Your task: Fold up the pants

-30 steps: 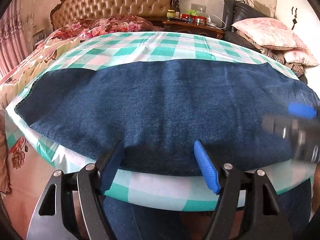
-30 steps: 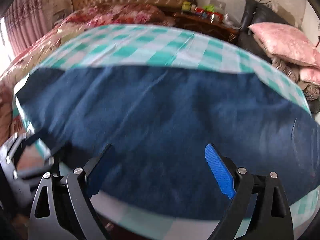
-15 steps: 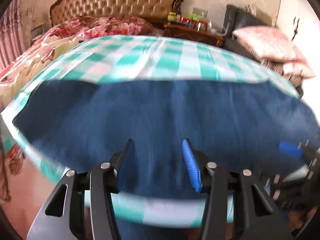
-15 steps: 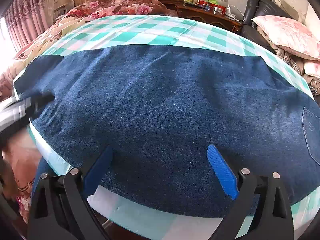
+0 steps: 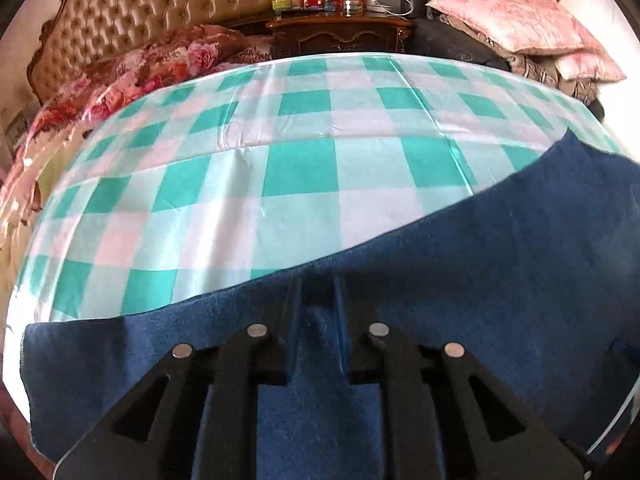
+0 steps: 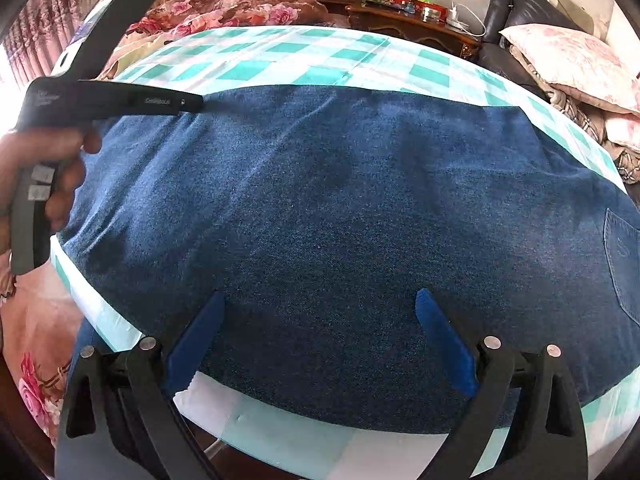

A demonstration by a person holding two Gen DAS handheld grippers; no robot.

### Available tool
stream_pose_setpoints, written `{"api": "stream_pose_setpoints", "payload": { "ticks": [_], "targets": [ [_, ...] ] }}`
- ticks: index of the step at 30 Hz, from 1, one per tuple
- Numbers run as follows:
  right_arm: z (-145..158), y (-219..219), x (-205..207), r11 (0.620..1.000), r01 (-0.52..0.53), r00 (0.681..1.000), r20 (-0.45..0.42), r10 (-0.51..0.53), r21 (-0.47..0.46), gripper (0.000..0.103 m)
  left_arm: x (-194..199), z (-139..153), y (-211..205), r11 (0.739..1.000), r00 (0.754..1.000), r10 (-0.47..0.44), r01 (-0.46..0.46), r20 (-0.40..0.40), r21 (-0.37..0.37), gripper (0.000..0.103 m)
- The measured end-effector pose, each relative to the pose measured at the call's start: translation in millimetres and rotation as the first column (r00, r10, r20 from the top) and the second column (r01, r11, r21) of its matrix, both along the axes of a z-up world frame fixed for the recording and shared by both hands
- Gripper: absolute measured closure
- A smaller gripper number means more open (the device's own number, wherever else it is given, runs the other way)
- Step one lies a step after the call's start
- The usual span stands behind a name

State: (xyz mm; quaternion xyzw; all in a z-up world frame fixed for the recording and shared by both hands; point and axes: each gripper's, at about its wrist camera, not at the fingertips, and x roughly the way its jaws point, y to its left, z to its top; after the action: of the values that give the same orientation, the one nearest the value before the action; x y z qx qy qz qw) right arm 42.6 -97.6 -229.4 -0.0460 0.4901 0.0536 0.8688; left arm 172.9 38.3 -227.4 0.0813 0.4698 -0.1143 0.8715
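Note:
Dark blue denim pants [image 6: 340, 220] lie flat across a table with a green-and-white checked cloth [image 5: 304, 168]; a back pocket [image 6: 624, 256] shows at the right end. My left gripper [image 5: 316, 284] is at the left leg end. Its jaws are closing and stand narrow, with a fold of denim pinched between them and draped over the fingertips. In the right wrist view a hand [image 6: 40, 160] holds that gripper [image 6: 192, 102] at the pants' far left corner. My right gripper [image 6: 320, 340] stands open over the near edge of the pants, with nothing gripped.
Behind the table is a bed with a tufted headboard [image 5: 152, 12] and a floral quilt [image 5: 160, 60]. A dark nightstand [image 5: 340, 32] carries jars and a cable. Pink pillows [image 5: 520, 20] are piled on a dark chair at the right.
My left gripper has travelled left along the pants to the leg end, and its jaws have gone from wide open to narrow on the denim. The right gripper has stayed put and open.

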Motion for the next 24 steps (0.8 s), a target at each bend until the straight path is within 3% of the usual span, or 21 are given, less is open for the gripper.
{"api": "stream_pose_setpoints", "payload": {
  "ticks": [2, 6, 8, 9, 12, 15, 17, 18, 19, 20, 21, 24],
  "targets": [
    [1, -1, 1, 1.0, -0.003, 1.0, -0.005, 0.003, 0.002, 0.01, -7, 10, 4, 0.998, 1.0, -0.007, 0.009, 0.028, -0.058, 0.083],
    [2, 0, 1, 1.0, -0.002, 1.0, -0.002, 0.002, 0.003, 0.013, 1, 1, 6, 0.999, 1.0, -0.017, 0.017, -0.002, -0.045, 0.083],
    [9, -3, 3, 1.0, 0.012, 1.0, 0.007, -0.012, 0.012, 0.037, 9, 2, 14, 0.999, 1.0, 0.023, -0.023, 0.002, -0.026, 0.085],
    [14, -5, 5, 0.999, 0.018, 1.0, 0.01, -0.018, 0.027, 0.039, 12, 5, 21, 0.998, 0.998, 0.067, -0.066, 0.013, -0.021, 0.085],
    [31, -13, 23, 0.999, 0.019, 0.999, 0.033, -0.021, 0.046, 0.047, -4, 31, 52, 0.969, 0.991, 0.125, -0.11, 0.055, -0.22, 0.079],
    [42, -17, 55, 0.999, -0.005, 0.999, 0.054, 0.002, 0.049, 0.047, -47, 51, 88, 0.93, 0.973, 0.213, -0.173, 0.093, -0.324, 0.078],
    [47, -8, 79, 0.997, -0.07, 0.996, 0.064, 0.068, 0.038, 0.041, -87, 50, 113, 0.886, 0.957, 0.276, -0.219, 0.086, -0.409, 0.078],
    [50, 0, 89, 0.994, -0.108, 0.991, 0.08, 0.106, 0.02, 0.035, -104, 46, 123, 0.863, 0.95, 0.305, -0.245, 0.068, -0.441, 0.078],
    [53, 9, 98, 0.99, -0.144, 0.985, 0.099, 0.143, 0.0, 0.022, -128, 37, 136, 0.826, 0.934, 0.356, -0.297, 0.035, -0.48, 0.078],
    [56, 21, 107, 0.98, -0.199, 0.973, 0.115, 0.2, -0.024, 0.02, -142, 32, 142, 0.802, 0.924, 0.383, -0.324, 0.016, -0.503, 0.078],
    [55, 34, 115, 0.964, -0.261, 0.958, 0.112, 0.264, -0.039, 0.02, -163, 21, 150, 0.756, 0.912, 0.409, -0.358, -0.031, -0.549, 0.078],
    [43, 64, 143, 0.913, -0.398, 0.914, 0.042, 0.403, -0.092, 0.026, -197, 2, 152, 0.701, 0.918, 0.379, -0.368, -0.117, -0.611, 0.08]
  ]
}}
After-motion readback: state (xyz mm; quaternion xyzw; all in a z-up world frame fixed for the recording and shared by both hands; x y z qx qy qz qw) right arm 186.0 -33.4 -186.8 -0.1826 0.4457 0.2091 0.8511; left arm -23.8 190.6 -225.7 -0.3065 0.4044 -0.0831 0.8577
